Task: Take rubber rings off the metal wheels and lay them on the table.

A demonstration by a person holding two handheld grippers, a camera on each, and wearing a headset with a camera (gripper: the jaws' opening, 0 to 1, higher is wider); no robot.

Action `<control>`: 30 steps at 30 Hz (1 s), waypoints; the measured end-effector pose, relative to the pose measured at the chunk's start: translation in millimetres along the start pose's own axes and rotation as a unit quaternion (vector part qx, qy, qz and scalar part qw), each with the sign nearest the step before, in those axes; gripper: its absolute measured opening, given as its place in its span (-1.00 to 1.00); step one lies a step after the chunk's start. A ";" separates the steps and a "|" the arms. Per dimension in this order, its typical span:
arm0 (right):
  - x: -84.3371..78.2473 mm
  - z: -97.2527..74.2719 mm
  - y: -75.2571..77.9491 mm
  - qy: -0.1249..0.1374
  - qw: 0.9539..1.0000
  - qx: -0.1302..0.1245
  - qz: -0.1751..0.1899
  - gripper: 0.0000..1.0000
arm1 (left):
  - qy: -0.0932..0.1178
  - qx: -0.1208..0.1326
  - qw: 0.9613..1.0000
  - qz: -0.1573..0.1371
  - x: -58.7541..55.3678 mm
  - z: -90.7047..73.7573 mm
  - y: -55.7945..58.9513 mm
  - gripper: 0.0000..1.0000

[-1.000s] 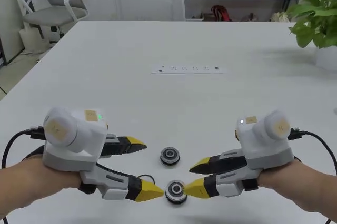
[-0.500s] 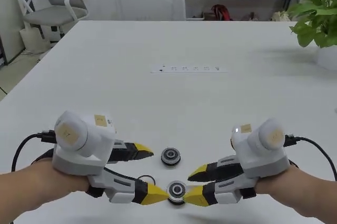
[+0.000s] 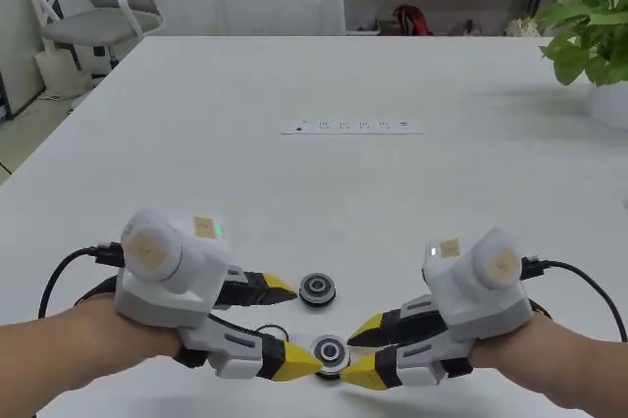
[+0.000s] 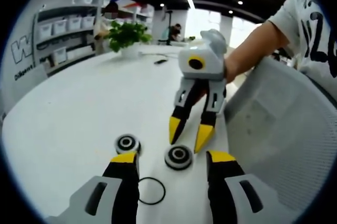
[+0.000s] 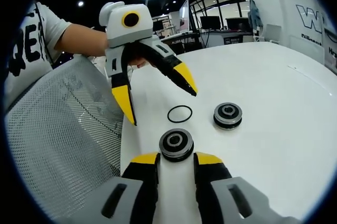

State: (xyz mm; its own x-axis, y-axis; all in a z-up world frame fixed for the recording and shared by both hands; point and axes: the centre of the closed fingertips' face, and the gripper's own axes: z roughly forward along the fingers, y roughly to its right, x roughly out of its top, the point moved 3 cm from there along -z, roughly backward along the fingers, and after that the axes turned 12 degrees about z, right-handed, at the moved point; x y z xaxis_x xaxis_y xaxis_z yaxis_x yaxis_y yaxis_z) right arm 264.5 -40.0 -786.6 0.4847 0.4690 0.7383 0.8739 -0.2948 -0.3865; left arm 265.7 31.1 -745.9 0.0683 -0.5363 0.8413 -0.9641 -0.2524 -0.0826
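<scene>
Lower left of the head view, the left gripper is wide open and empty, with a loose rubber ring on the table between its jaws. The near metal wheel lies flat at bottom centre, just off its lower tip. The right gripper is barely open and empty, its tips at the wheel's other side, so I'd say it's nearer
</scene>
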 end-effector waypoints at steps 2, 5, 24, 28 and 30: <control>-0.5 0.8 0.6 -0.001 1.000 -0.001 -0.004 -0.57 | -0.003 -0.003 1.000 0.002 -1.1 2.6 1.2 0.01; -0.7 1.4 1.2 -0.001 1.000 -0.002 -0.004 -0.58 | -0.006 -0.007 1.000 0.004 -1.9 5.5 2.9 -0.01; -3.6 3.4 1.7 -0.005 1.000 -0.004 -0.018 -0.69 | -0.021 -0.024 0.999 0.018 -6.5 21.5 9.1 -0.33; -3.6 3.3 1.7 -0.005 1.000 -0.004 -0.018 -0.69 | -0.022 -0.025 0.999 0.020 -6.9 24.2 9.3 -0.42; -3.5 3.2 1.7 -0.004 1.000 -0.004 -0.018 -0.69 | -0.025 -0.026 0.999 0.021 -7.2 25.3 9.8 -0.44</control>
State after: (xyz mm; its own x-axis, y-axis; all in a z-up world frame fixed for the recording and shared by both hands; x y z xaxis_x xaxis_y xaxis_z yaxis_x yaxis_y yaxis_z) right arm 264.4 -39.5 -791.6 0.4535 0.4868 0.7466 0.8904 -0.2837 -0.3559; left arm 262.2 12.1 -766.2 0.0385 -0.5853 0.8099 -0.9783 -0.1871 -0.0888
